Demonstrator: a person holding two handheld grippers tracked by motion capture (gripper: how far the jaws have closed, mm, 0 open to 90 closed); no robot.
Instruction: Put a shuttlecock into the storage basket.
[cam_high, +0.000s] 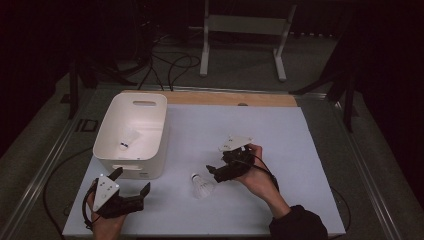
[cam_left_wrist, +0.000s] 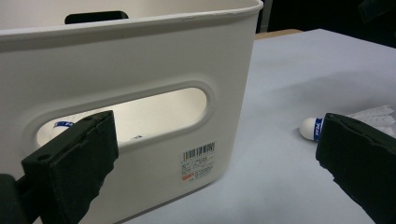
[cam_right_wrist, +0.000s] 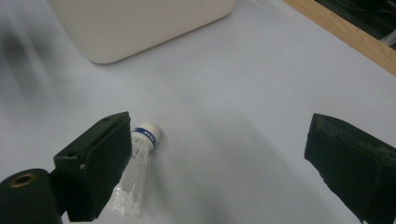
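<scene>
Left gripper (cam_high: 134, 184): I hold it released, facing the bin (cam_left_wrist: 140, 60).
Right gripper (cam_high: 214, 173): I hold it released beside the shuttlecock (cam_right_wrist: 140, 154).
Shuttlecock: lying on the table (cam_high: 280, 150), blue band unreadable.
Bin label (cam_left_wrist: 199, 162): barcode, print too small.
Second shuttlecock (cam_high: 128, 140): inside the bin.

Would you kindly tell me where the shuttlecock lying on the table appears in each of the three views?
High view: the shuttlecock lies low of centre, just left of the right tongs.
Left gripper view: at the right edge, its cork peeks from behind the right jaw.
Right gripper view: lower left, beside the left jaw.
Shared landmark: the white bin.
</scene>
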